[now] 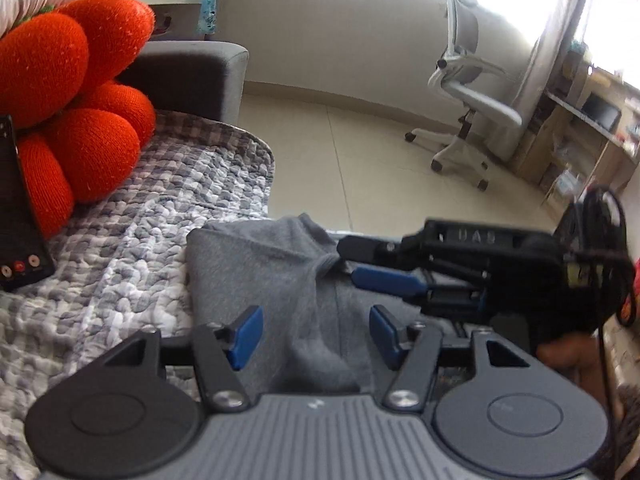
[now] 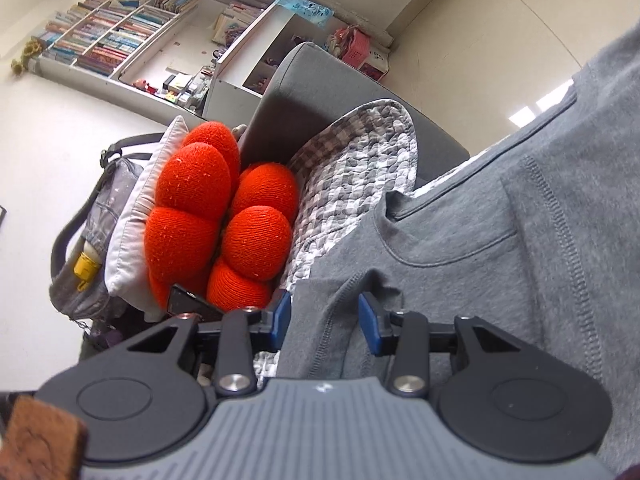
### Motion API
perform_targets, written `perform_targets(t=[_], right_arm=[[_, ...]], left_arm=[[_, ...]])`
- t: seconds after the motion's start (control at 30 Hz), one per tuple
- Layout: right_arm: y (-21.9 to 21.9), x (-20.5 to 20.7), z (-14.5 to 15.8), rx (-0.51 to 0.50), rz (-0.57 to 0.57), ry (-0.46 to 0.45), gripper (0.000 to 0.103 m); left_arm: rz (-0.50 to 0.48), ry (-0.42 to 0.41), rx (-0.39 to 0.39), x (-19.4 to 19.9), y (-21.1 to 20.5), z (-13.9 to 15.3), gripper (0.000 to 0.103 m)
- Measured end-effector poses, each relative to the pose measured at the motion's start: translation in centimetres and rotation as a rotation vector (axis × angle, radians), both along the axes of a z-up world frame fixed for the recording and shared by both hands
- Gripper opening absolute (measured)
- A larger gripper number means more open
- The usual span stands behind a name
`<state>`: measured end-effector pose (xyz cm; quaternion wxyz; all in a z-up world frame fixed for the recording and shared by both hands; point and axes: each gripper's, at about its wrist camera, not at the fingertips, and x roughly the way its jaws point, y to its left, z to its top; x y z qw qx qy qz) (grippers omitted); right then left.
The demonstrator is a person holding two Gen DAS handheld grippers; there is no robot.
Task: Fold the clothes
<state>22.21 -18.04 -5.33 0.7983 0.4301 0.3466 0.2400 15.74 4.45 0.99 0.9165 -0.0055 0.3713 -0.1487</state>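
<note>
A grey knit garment lies rumpled on a grey-and-white quilted cover. My left gripper is open, and a raised ridge of the grey cloth runs between its blue pads. From the right, my right gripper reaches in low over the same garment. In the right wrist view the right gripper is open, with a stitched fold of the grey garment lying between its blue pads. The neckline seam shows just beyond the fingers.
A red puffy cushion and a dark phone sit at the left on the cover. Behind stands a grey sofa arm. An office chair stands on the tiled floor. A grey bag and bookshelves are beyond.
</note>
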Motion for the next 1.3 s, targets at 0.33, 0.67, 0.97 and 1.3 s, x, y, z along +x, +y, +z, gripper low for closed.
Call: perform_targets(t=[0.33, 0.67, 0.97, 1.3], right_arm=[[-0.7, 0.0, 0.1, 0.037, 0.006, 0.008, 0.043], [0.6, -0.2, 0.8, 0.088, 0.137, 0.069, 0.044], [2.0, 0.1, -0.6, 0.128, 0.174, 0.131, 0.047], [1.6, 0.9, -2.3, 0.28, 0.042, 0.033, 0.048]], left_arm=[[-0.064, -0.054, 0.404, -2.4, -5.3, -1.6, 0.039], [0.023, -0.048, 0.298, -2.6, -3.9, -1.3, 0.004], [-0.007, -0.06, 0.201, -2.8, -3.8, -0.8, 0.004], [-0.006, -0.049, 0.125, -3.1, -3.1, -0.6, 0.004]])
